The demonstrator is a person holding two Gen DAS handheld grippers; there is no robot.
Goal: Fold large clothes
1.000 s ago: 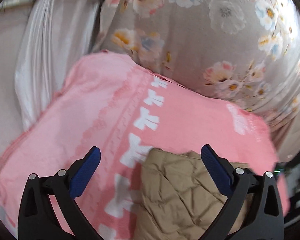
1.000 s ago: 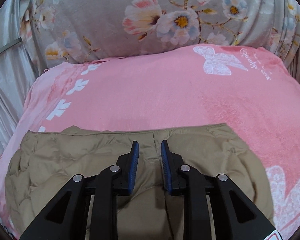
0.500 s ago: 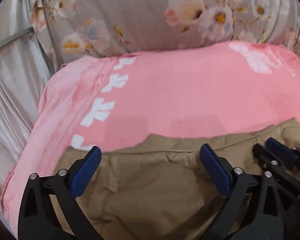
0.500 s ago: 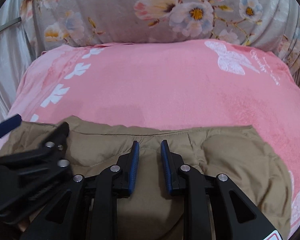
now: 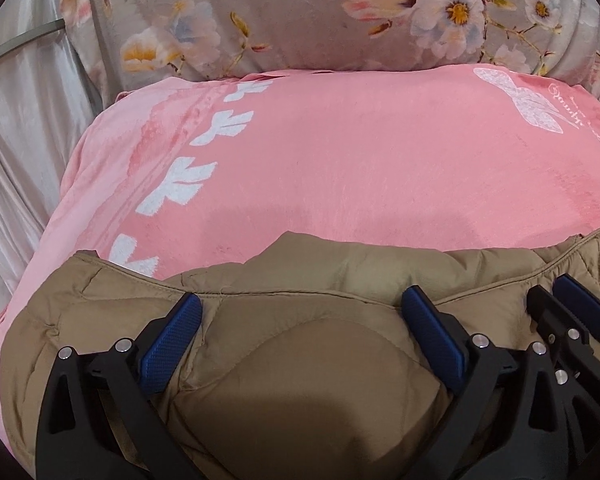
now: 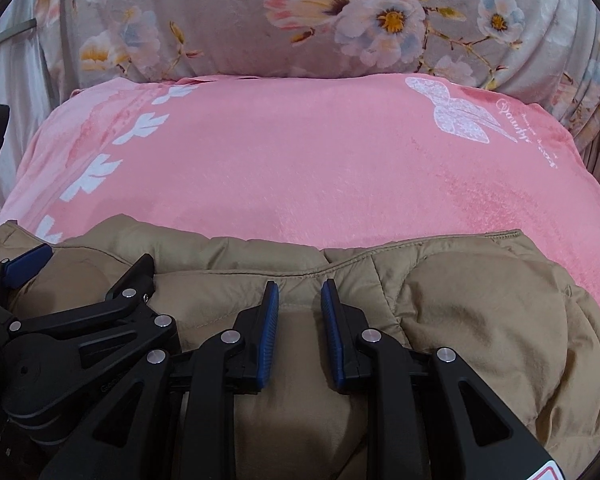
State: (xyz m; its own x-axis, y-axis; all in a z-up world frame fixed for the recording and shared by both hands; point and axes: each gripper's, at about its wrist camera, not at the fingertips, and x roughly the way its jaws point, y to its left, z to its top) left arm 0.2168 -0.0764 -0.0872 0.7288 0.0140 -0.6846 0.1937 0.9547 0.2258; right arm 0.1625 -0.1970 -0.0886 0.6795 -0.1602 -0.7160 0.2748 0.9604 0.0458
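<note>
A tan quilted jacket lies at the near side of a pink blanket. My left gripper is open wide, its blue pads low over the jacket's left half just behind a stitched seam, with nothing pinched. In the right wrist view the left gripper sits close at the left. My right gripper has its jaws narrowly apart, closed on a fold of jacket fabric at the seam. Its fingers show at the right of the left wrist view.
A grey floral cover rises behind the blanket. Pale silky fabric hangs at the left. White leaf prints run along the blanket's left side and a white butterfly print marks its far right.
My left gripper swung in from the blanket's left side, dropped over the jacket and settled beside the right gripper. The right gripper shifted slightly with the jacket's edge; its far edge now bunches up.
</note>
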